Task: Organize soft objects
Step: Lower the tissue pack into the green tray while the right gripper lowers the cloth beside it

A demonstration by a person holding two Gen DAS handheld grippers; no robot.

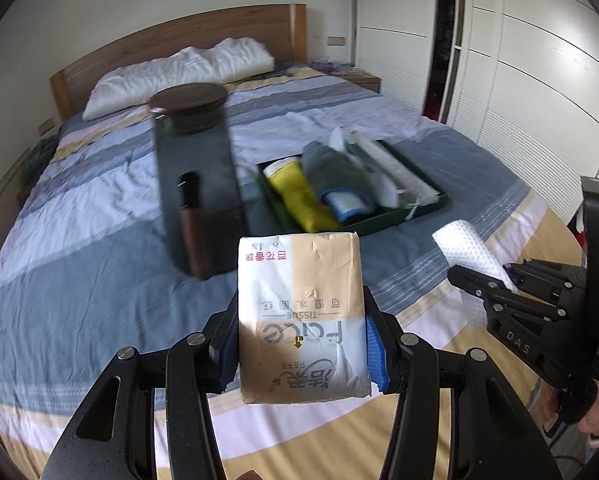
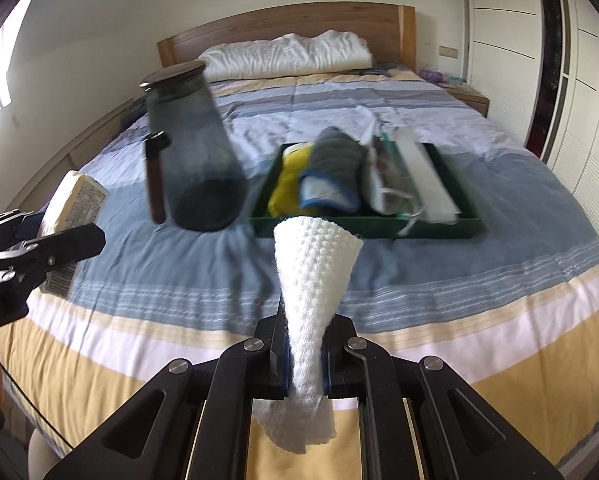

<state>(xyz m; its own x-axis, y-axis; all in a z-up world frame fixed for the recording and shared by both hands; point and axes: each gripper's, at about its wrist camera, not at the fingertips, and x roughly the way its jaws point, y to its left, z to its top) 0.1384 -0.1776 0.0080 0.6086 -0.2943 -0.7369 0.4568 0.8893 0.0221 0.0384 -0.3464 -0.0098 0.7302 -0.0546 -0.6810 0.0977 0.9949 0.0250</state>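
Observation:
My left gripper [image 1: 302,350] is shut on a beige and white tissue pack [image 1: 301,312], held above the near end of the bed; the pack also shows at the left of the right wrist view [image 2: 73,204]. My right gripper [image 2: 305,354] is shut on a rolled white textured cloth [image 2: 313,276], also seen in the left wrist view [image 1: 469,254]. A dark green tray [image 2: 363,226] on the bed holds a yellow cloth [image 2: 285,184], a grey blue-edged cloth [image 2: 333,168] and white items [image 2: 423,174]. The tray also shows in the left wrist view [image 1: 431,206].
A tall smoky glass pitcher [image 1: 197,172] with a dark wooden lid and handle stands on the striped bedcover left of the tray, also in the right wrist view [image 2: 195,160]. White pillows [image 2: 287,56] lie by the wooden headboard. White wardrobes [image 1: 519,60] line the right side.

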